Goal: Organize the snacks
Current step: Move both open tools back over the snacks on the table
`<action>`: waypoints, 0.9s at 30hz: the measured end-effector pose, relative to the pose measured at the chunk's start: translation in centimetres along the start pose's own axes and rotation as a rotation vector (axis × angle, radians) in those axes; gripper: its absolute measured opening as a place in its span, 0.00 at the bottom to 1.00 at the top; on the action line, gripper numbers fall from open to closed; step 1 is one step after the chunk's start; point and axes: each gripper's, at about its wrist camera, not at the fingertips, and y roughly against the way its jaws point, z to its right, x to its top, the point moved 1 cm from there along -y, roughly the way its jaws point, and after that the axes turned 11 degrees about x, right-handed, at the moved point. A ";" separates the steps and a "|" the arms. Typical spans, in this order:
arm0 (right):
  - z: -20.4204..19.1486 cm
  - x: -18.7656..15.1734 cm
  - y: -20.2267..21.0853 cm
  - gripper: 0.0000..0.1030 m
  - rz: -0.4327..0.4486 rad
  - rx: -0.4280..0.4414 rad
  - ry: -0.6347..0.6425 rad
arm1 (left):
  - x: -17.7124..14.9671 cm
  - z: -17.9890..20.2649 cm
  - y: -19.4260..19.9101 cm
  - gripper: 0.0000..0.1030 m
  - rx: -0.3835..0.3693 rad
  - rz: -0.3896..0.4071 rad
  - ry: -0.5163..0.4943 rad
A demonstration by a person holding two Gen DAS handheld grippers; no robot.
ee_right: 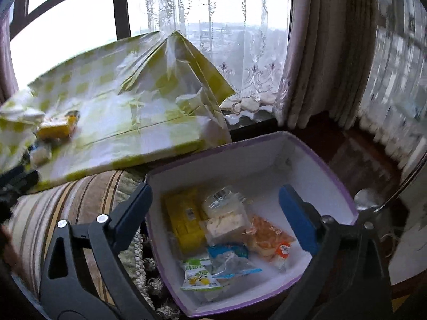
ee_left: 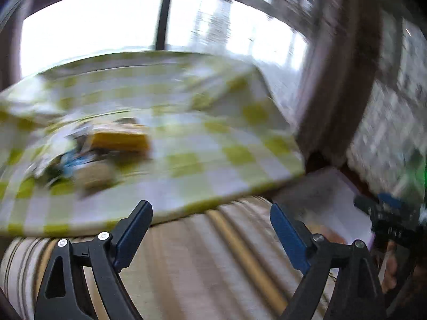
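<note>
Both grippers gape wide, holding nothing: right gripper [ee_right: 213, 213] hovers over the purple-rimmed white cardboard box [ee_right: 331, 176]; yellow rectangular snack pack [ee_right: 184, 220] at nine o'clock, lengthwise twelve-to-six; left gripper [ee_left: 210, 218].

The left wrist camera sits behind its gripper [ee_left: 210, 229] and looks forward and a bit down over a striped cushion [ee_left: 186, 266] to the worktop [ee_left: 213, 144] with the green checked cloth. This view is blurry. The right wrist camera sits behind its gripper [ee_right: 213, 210] and looks down, from close by, into the white box [ee_right: 267, 165]. Both views show the worktop [ee_right: 120, 122], the striped cushion [ee_right: 66, 202], the window [ee_left: 93, 26] and the yellow snack pack [ee_left: 120, 140]. The left view also catches the box [ee_left: 328, 200] at its right side.
</note>
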 end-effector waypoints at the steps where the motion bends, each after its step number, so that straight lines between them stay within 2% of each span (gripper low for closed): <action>1: -0.6 0.0 0.0 0.94 0.005 -0.008 0.019 | 0.0 -1.7 0.4 0.88 0.020 0.013 0.054; 3: -1.9 -0.1 0.1 0.94 0.007 0.018 0.042 | 0.1 -4.5 0.8 0.88 0.052 0.009 0.091; 6: -3.6 -0.3 -0.2 0.94 -0.016 0.062 0.060 | -0.3 -7.3 1.4 0.88 0.145 0.013 0.053; 8: -4.9 -0.4 -0.4 0.94 -0.022 0.072 0.080 | -0.9 -9.6 1.5 0.88 0.197 -0.010 0.073; 11: -7.3 -0.8 -0.7 0.94 -0.045 0.160 0.127 | -2.4 -13.0 1.3 0.88 0.223 -0.053 0.171; 13: -8.8 -1.2 -1.1 0.94 -0.073 0.280 0.130 | -3.2 -14.8 1.1 0.88 0.254 -0.080 0.222; 15: -10.2 -1.5 -1.7 0.94 -0.101 0.338 0.151 | -4.1 -16.7 1.0 0.88 0.256 -0.102 0.286; 18: -12.7 -1.7 -2.1 0.94 -0.105 0.332 0.238 | -4.9 -19.2 1.3 0.87 0.236 -0.091 0.389; 20: -13.7 -1.6 -2.6 0.94 -0.109 0.338 0.251 | -5.3 -20.3 0.9 0.82 0.233 -0.103 0.434; 23: -15.0 -1.2 -3.6 0.94 -0.121 0.361 0.258 | -5.6 -21.8 0.6 0.78 0.217 -0.112 0.491; 27: -17.2 -0.8 -5.0 0.94 -0.132 0.368 0.291 | -5.3 -22.8 0.1 0.78 0.215 -0.105 0.524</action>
